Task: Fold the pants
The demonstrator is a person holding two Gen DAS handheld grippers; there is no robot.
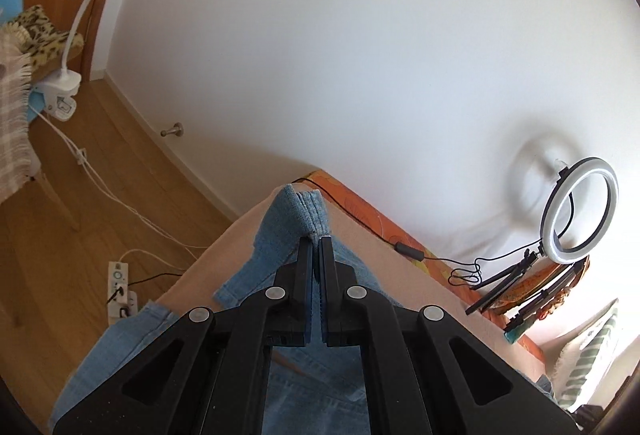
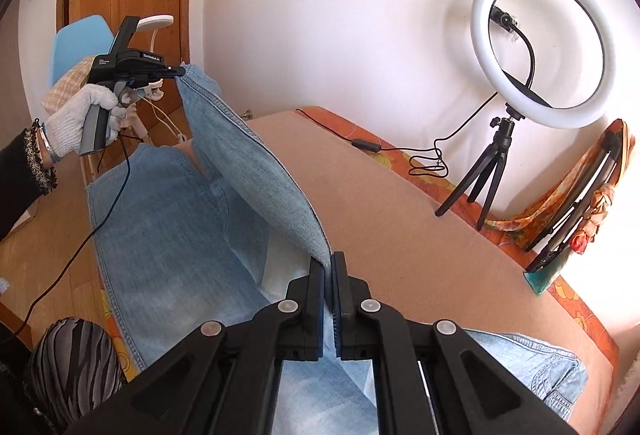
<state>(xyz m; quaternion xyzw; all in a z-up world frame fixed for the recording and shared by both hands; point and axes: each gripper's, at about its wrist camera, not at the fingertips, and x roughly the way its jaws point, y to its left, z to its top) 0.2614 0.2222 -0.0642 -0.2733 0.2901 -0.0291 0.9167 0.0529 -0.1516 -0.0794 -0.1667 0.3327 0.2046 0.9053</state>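
1. The left gripper (image 2: 180,71) is pinching the hem end of the jeans (image 2: 168,227), its fingers clamped together on the denim and holding it up off the table (image 2: 400,203).
2. The right gripper (image 2: 330,267) is squeezing tight on the same leg's edge further along, so one trouser leg is hanging stretched between the two tools.
3. The rest of the jeans is lying flat on the table, the other leg running off its near-left edge (the waistband end is barely showing at the lower right).
4. The ring light (image 2: 543,45) is standing at the table's back edge, well clear of the cloth.
5. Judging by this, the lengthwise fold is under way: both grips should be travelling together, keeping the leg taut, and lowering it so seam meets seam on the flat leg without dragging that leg off the table.
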